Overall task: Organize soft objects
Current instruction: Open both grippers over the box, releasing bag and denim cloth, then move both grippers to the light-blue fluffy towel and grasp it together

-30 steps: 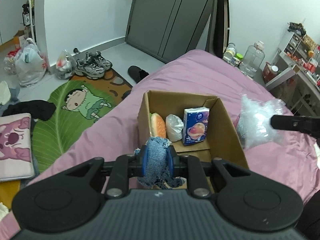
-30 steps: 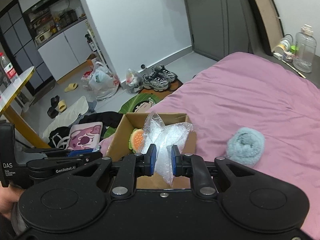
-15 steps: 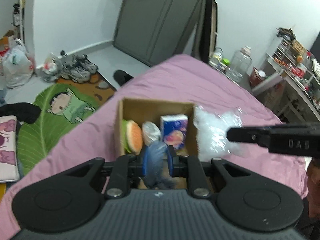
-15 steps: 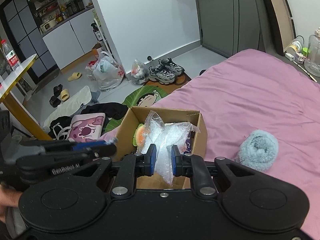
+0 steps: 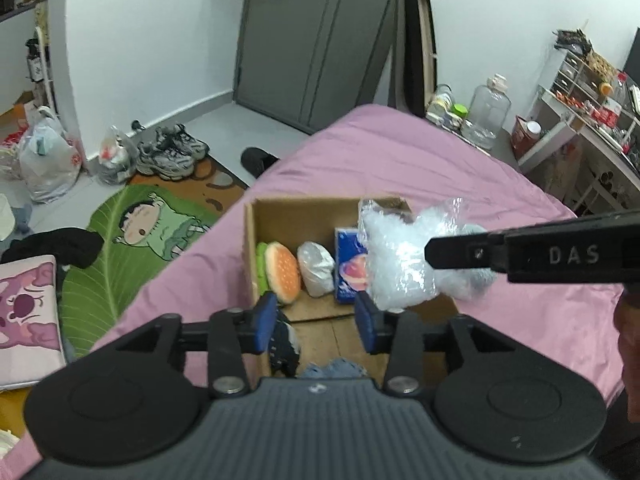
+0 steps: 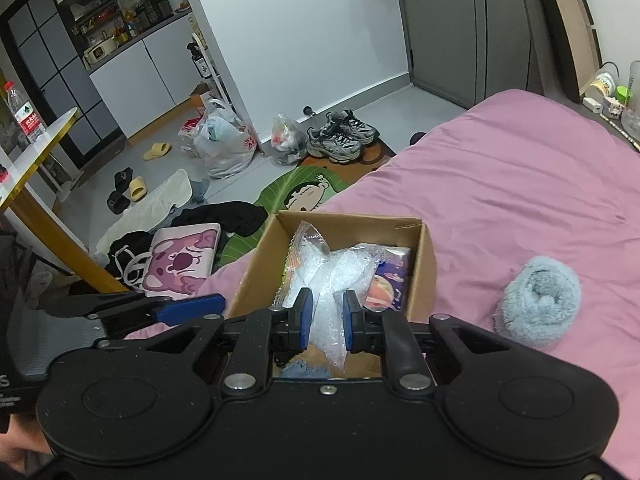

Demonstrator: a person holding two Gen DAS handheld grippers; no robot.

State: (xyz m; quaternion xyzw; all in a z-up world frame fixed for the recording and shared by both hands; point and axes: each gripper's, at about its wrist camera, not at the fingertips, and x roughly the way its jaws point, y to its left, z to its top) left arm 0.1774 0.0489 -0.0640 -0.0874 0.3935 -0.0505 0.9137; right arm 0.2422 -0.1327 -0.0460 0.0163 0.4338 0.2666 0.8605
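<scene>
Left hand-held gripper (image 5: 316, 322): jaws wide apart, empty, over box (image 5: 250, 256) on bed (image 5: 420, 168); denim (image 5: 334, 369) below in box. Right hand-held gripper (image 6: 325, 317): jaws closed on bag (image 6: 326, 280), above box. Towel (image 6: 538, 306) on bed, right of box.

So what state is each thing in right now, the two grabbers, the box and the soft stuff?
Left gripper: open, holding nothing.
Right gripper: shut on bubble wrap, above the box.
Cardboard box: open-topped, on the bed.
Denim piece: lying loose in the box.
Burger toy: standing on edge in the box.
Blue towel: rolled, on the bed beside the box.
</scene>
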